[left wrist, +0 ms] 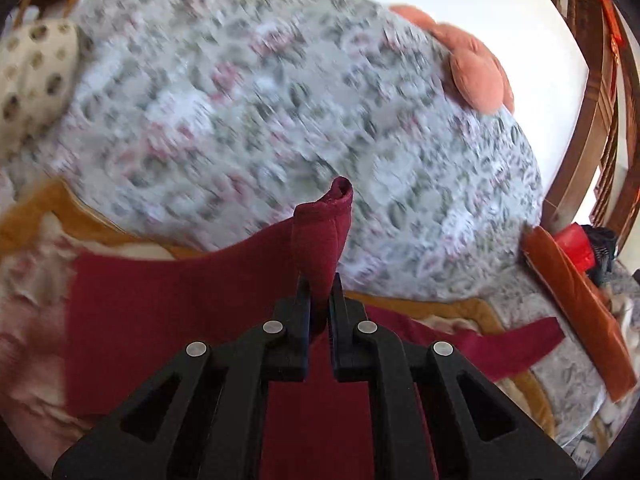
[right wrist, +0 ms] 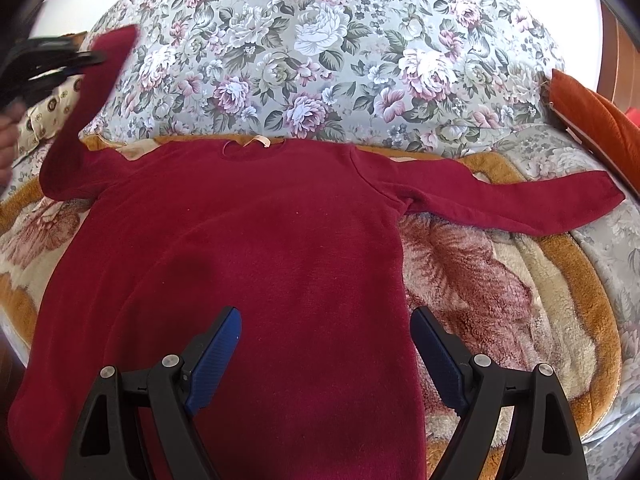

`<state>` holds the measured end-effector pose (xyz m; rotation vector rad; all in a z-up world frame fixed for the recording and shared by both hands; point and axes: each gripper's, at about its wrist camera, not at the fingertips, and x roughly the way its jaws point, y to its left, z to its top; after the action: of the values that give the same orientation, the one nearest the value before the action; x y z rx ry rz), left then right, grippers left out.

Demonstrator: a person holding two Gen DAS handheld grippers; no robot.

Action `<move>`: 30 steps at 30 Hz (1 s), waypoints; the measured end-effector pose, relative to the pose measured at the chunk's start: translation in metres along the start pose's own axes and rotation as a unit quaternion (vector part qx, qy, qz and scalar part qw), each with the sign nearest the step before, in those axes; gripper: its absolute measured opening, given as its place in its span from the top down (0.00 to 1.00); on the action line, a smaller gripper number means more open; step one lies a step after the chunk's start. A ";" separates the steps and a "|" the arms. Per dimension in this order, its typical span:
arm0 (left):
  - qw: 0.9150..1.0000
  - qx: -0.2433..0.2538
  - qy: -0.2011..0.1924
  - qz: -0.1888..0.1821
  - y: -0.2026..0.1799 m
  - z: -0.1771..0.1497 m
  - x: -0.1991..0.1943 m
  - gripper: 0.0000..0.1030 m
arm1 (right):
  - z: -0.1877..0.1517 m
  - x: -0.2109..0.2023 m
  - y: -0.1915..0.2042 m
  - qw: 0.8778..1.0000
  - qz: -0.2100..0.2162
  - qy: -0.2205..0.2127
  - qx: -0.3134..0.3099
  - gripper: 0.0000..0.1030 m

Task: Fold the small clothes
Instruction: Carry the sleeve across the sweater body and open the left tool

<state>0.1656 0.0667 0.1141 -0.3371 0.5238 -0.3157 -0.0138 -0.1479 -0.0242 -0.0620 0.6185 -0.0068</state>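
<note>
Right wrist view: dark red long-sleeved top (right wrist: 248,248) spread flat on a fleecy blanket (right wrist: 500,280), neckline toward the floral quilt (right wrist: 340,60), one sleeve (right wrist: 516,200) lying straight out toward the orange cushion (right wrist: 600,120). Right hand-held gripper (right wrist: 326,344) poised above the lower body of the top, blue pads spread wide, nothing between them. Other sleeve (right wrist: 96,92) lifted up off the blanket beside the quilt, pinched at its cuff by the left hand-held gripper (right wrist: 86,60).

Left wrist view: left hand-held gripper (left wrist: 320,300) clamped tight on the sleeve cuff (left wrist: 326,232), cuff end poking up past the fingertips, rest of the top hanging below and behind toward the blanket.

Risks, as judged: only a narrow bite of cloth in the clamp, so likely to slip out if swung fast across the top. Body of the top unpinned, so likely to drag or bunch toward the quilt when the sleeve pulls. Sleeve possibly landing twisted, spoiling the fold line.
</note>
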 end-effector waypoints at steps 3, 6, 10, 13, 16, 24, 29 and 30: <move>0.999 -0.019 0.036 -0.023 -0.032 -0.025 0.051 0.95 | 0.000 -0.002 -0.002 1.000 -0.003 -0.003 0.003 0.18; 0.994 -0.023 0.083 -0.069 -0.070 -0.052 0.095 0.95 | 0.000 -0.003 -0.004 1.000 -0.003 -0.006 0.008 0.18; 0.988 0.023 0.123 -0.093 -0.123 -0.077 0.132 0.95 | 0.000 -0.002 -0.010 1.000 0.003 -0.004 0.019 0.18; 0.986 0.033 0.138 -0.084 -0.135 -0.086 0.149 0.95 | 0.000 -0.002 -0.014 1.000 0.005 -0.005 0.027 0.18; 0.985 0.018 0.148 -0.082 -0.131 -0.091 0.157 0.95 | 0.000 -0.002 -0.017 0.999 0.004 -0.006 0.034 0.18; 0.970 0.014 0.209 -0.123 -0.126 -0.111 0.164 0.73 | 0.001 -0.001 -0.021 0.999 0.000 -0.005 0.038 0.18; 0.955 0.006 0.248 -0.165 -0.131 -0.114 0.158 0.57 | 0.001 -0.001 -0.022 0.999 -0.006 -0.003 0.033 0.18; 0.953 0.004 0.248 -0.175 -0.130 -0.111 0.152 0.57 | 0.001 -0.001 -0.022 0.999 -0.007 -0.001 0.032 0.18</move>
<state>0.2042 -0.1322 0.0090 -0.3429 0.9587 -0.7582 -0.0137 -0.1697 -0.0218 -0.0047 0.6147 -0.0403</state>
